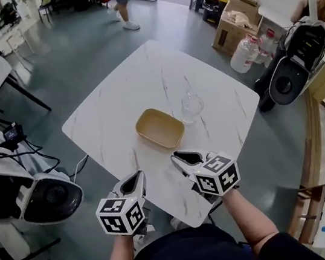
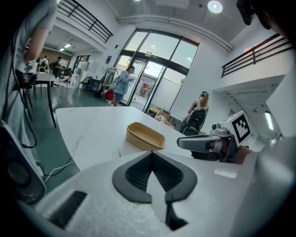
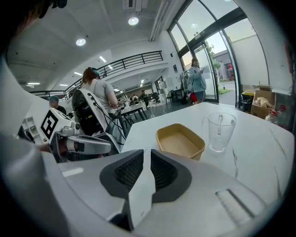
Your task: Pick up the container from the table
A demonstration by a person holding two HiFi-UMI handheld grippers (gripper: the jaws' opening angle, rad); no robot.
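Left gripper [image 2: 151, 152]: low in the foreground, jaw tips meeting, nothing between them.
Container [image 2: 145, 137]: tan, shallow, open-topped, resting on the table beyond the jaw tips and apart from them.
Table [image 2: 88, 125]: white with faint grey veins.
Right gripper [image 2: 181, 143]: reaches in from the right, near the container.
Glass [image 2: 163, 124]: seemingly a clear glass just behind the container; hard to make out.
Background: a person [image 2: 123, 83] by tall glazed doors.
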